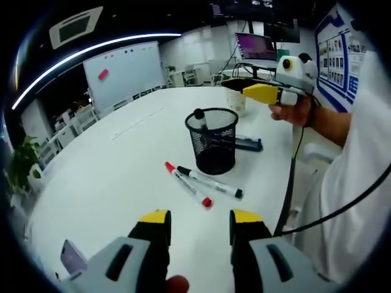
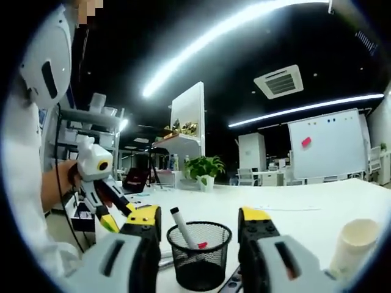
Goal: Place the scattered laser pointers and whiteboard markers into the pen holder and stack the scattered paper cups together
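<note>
Looking early days: one marker [image 1: 200,118] in holder [image 1: 212,141], two markers [image 1: 201,182] plus pointer [image 1: 249,143] on bench [image 1: 110,177], cups [image 2: 355,245] unstacked, both tongs [image 1: 198,227] [image 2: 198,227] apart, empty.

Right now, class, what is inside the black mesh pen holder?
One marker stands tilted inside the pen holder, its end poking above the rim. The mesh hides the bottom, so anything lower cannot be told.

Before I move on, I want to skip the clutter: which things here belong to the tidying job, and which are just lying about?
Job:
- mesh pen holder, one marker already standing in it
- red-capped marker
- black-capped marker
- dark pen-like item behind the holder, type unclear
- paper cups

Lying about:
- laptop
- whiteboard
- potted plant
</note>
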